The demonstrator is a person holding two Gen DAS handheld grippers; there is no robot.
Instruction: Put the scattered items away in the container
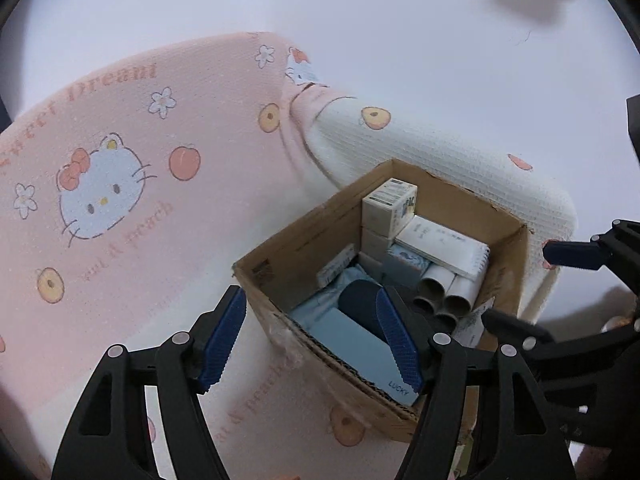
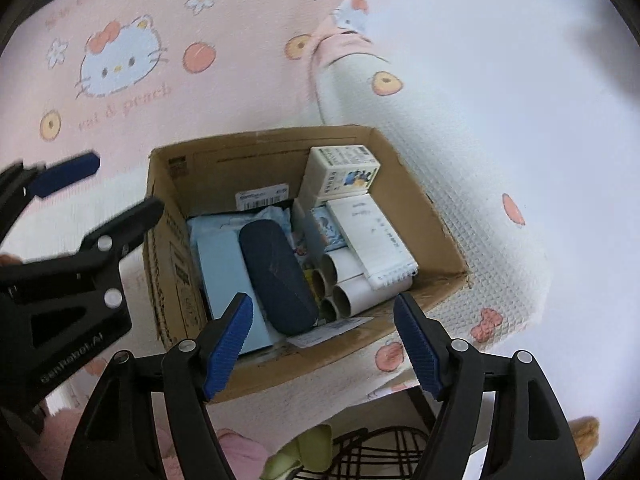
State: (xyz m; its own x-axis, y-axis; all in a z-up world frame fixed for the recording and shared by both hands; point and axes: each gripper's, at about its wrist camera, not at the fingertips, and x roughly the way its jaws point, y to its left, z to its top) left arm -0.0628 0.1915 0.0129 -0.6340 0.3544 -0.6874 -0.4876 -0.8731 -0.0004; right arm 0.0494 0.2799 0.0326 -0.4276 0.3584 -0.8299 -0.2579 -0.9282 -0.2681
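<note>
A cardboard box [image 2: 412, 196] [image 1: 288, 252] stands on a pink cartoon-cat blanket. Inside lie a dark blue glasses case [image 2: 276, 276] [image 1: 360, 308], a light blue box [image 2: 228, 272] [image 1: 360, 344], several cardboard tubes [image 2: 344, 284] [image 1: 440, 292], a white spiral notepad [image 2: 376, 236] [image 1: 448, 248] and small white cartons [image 2: 344, 168] [image 1: 388, 204]. My left gripper [image 1: 316, 340] hovers open over the box's near corner, holding nothing. My right gripper [image 2: 324, 344] hangs open above the box's front wall, also holding nothing. Each gripper shows at the edge of the other's view.
The blanket [image 1: 120, 184] [image 2: 240, 40] covers a table with white floor beyond its far edge. Below the front edge in the right wrist view sit a black wire basket [image 2: 376, 456], pink fabric [image 2: 240, 452] and a green item [image 2: 296, 452].
</note>
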